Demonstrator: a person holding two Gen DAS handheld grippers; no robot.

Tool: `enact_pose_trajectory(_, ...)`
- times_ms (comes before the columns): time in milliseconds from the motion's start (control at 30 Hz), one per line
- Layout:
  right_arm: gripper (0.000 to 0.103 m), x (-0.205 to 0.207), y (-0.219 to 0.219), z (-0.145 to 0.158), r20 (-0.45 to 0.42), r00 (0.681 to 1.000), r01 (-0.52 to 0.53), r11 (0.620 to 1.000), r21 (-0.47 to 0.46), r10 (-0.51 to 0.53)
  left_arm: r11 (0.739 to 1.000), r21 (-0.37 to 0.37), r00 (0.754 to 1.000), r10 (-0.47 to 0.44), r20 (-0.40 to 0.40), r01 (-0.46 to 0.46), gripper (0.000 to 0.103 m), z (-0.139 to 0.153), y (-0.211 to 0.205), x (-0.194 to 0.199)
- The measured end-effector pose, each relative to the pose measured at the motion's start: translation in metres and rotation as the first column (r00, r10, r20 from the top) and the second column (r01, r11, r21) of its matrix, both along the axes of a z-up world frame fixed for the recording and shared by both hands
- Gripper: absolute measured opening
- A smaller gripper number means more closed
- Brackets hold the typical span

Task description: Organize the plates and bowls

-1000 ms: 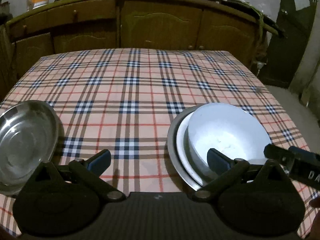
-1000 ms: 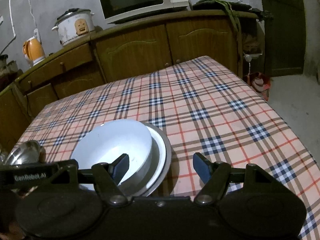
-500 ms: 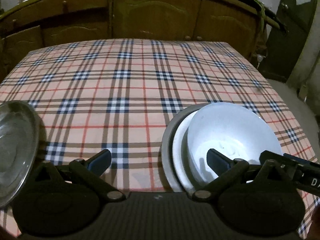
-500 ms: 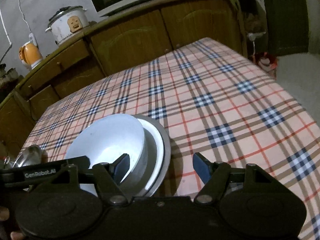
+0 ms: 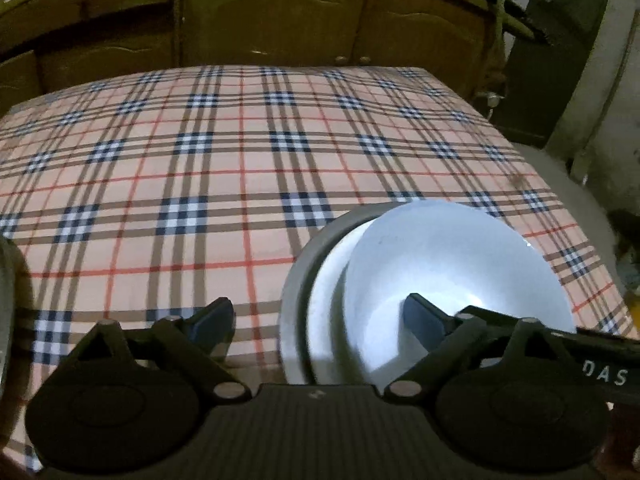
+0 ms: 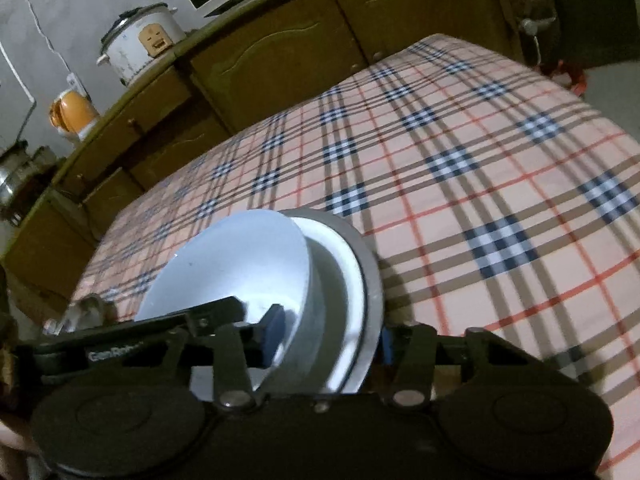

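Observation:
A white bowl point(image 5: 452, 264) sits in a white plate point(image 5: 326, 308) on a steel plate point(image 5: 296, 292) at the table's near right. My left gripper point(image 5: 320, 320) is open; its right finger hangs over the bowl's inside and its left finger stands over the cloth. In the right wrist view my right gripper point(image 6: 328, 338) has closed across the near rim of the stack: its left finger is inside the white bowl point(image 6: 236, 264) and its right finger is outside the steel plate point(image 6: 370, 280). A steel bowl point(image 5: 6, 304) shows at the far left edge.
The table has a plaid cloth point(image 5: 240, 168). Wooden cabinets point(image 5: 272, 12) stand behind it, with a rice cooker point(image 6: 140, 42), an orange kettle point(image 6: 74, 114) and a microwave on top. The table's right edge drops to the floor point(image 5: 560, 184).
My right gripper moved forward and closed over the stack's rim. My left gripper shifted right, so the steel bowl slid almost out of its view.

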State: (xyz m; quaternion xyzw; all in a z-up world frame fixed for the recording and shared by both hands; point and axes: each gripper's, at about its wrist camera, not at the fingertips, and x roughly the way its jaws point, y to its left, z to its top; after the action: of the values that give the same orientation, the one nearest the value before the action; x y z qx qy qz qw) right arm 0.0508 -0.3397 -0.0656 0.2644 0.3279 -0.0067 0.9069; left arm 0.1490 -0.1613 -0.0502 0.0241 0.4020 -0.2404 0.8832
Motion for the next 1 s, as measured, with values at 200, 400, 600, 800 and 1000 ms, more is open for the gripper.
enact_pose_trajectory(200, 0.053, -0.001, -0.004, 0.000, -0.002, 1.000, 0.013, 0.999, 0.047, -0.013, 0.999, -0.030, 1.000, -0.028, -0.003, 0.028, 0.069, 0.003, -0.010, -0.005)
enact_pose_trajectory(400, 0.054, -0.007, -0.002, 0.003, 0.007, 1.000, 0.021, 0.998, 0.060, -0.021, 1.000, -0.024, 1.000, -0.013, -0.011, 0.012, 0.068, 0.005, -0.009, -0.012)
enact_pose_trajectory(600, 0.054, -0.014, -0.001, 0.016, 0.035, 0.999, 0.021, 0.998, 0.058, -0.023, 0.999, -0.035, 1.000, -0.001, 0.010, 0.001, 0.068, 0.017, -0.006, -0.014)
enact_pose_trajectory(800, 0.054, -0.027, 0.003, 0.033, 0.073, 0.997, 0.015, 0.998, 0.056, -0.019, 0.999, -0.033, 0.999, 0.003, 0.052, -0.001, 0.068, 0.036, -0.003, -0.027)
enact_pose_trajectory(1000, 0.054, -0.042, 0.010, 0.055, 0.116, 0.993, 0.000, 0.999, 0.038, -0.005, 0.999, -0.048, 0.996, 0.017, 0.092, -0.012, 0.068, 0.055, 0.005, -0.044)
